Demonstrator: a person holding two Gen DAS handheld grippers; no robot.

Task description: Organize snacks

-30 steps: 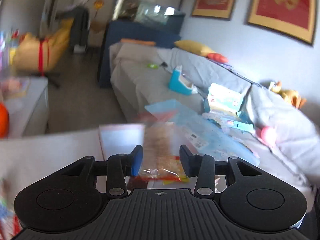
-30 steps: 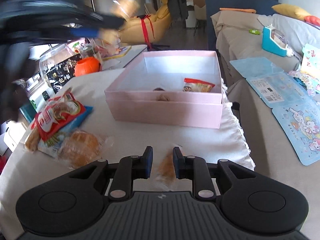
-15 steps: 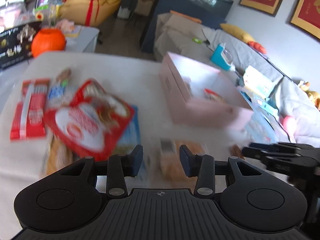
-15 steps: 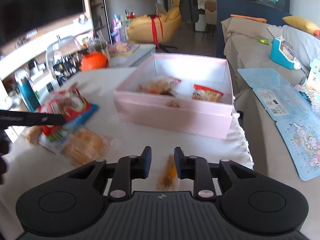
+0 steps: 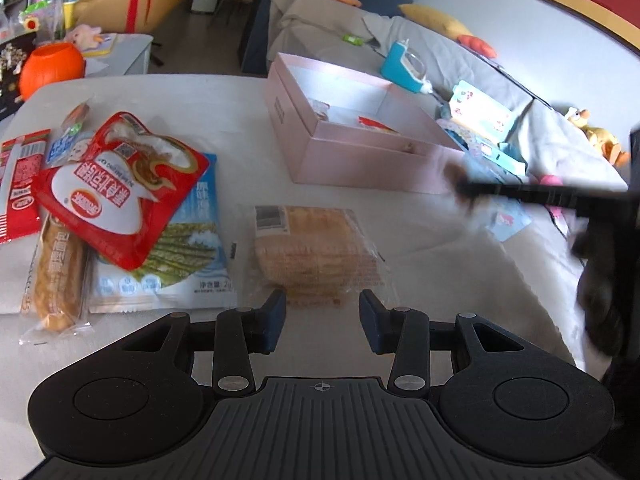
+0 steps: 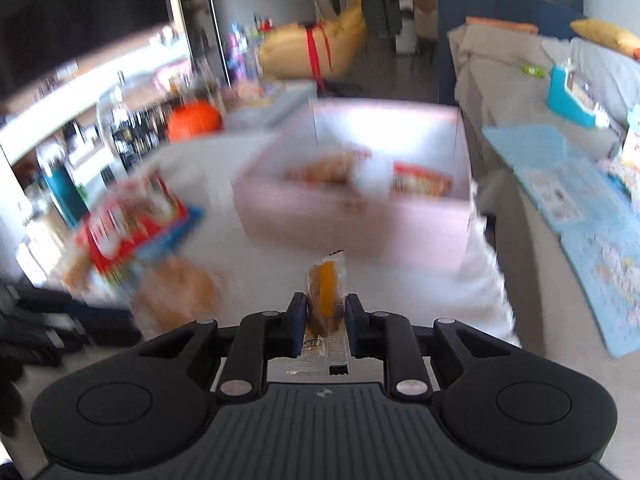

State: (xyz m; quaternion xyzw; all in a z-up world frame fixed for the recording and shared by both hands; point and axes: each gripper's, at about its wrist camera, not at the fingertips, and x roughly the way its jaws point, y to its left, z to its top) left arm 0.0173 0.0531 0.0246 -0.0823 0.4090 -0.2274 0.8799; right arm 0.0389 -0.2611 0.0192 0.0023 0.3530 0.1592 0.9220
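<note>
Blurred pink box [image 6: 356, 200] beyond right claw [image 6: 322, 316] pinching snack packet [image 6: 326, 292]; left claw [image 5: 322, 312] gapes.

Daylight is cast evenly across the left wrist view, sharply rendered though bowed at its edges; glare is seen inside the pink box [image 5: 352, 160]. The right wrist view is smeared by motion blur.

Both wrist views low over table [image 5: 224, 92], facing sofa side; share pink box [image 5: 360, 160] [image 6: 352, 216].
</note>
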